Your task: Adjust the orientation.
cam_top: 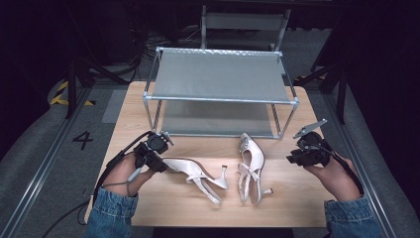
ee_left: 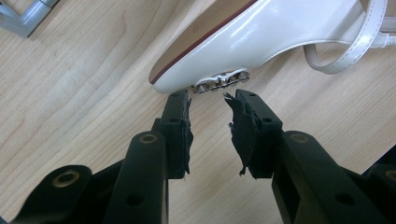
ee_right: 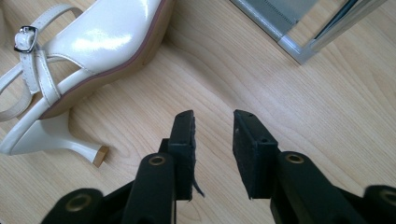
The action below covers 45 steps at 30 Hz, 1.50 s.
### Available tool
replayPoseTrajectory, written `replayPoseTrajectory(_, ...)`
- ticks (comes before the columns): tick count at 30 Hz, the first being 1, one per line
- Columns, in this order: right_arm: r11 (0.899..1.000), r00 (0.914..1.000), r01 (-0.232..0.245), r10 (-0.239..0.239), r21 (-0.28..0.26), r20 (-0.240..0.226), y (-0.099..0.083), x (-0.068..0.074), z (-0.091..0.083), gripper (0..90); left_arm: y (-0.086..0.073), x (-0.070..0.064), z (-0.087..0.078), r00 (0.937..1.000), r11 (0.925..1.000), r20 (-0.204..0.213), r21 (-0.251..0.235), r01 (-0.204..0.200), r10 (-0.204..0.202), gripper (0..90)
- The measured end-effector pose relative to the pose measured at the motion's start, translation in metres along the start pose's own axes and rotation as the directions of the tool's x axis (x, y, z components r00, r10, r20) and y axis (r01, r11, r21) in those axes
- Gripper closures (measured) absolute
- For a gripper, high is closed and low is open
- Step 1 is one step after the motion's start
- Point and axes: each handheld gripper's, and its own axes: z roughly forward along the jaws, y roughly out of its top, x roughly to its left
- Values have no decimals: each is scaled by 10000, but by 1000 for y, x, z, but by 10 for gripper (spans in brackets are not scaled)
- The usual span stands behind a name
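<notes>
Table, hand-hidden shoe toe

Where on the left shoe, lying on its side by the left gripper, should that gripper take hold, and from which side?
Grip the toe of the left shoe, coming in low from the person's left. The shoe lies on its side, toe pointing at the left gripper, whose open jaws already stand just short of its tip. The toe is firm and narrow there; the straps are loose and would likely slip.
</notes>
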Motion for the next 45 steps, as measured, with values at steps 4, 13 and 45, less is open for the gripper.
replayPoseTrajectory(4, 10000, 10000, -40, 39, -91, -67, 0, 0, 0, 652, 0, -3, 0, 9998, 9999, 140, -91, -119, 120, 649)
replayPoseTrajectory(13, 9999, 9999, -75, 74, -74, -116, -1, 1, 3, 625, 9, -16, 0, 9963, 9978, 594, -256, -615, 629, 636)
replayPoseTrajectory(45, 10000, 9986, -18, 20, 38, -526, -3, 5, 11, 583, 35, -55, 36, 9661, 9794, 1857, 581, -1932, 1795, 625)
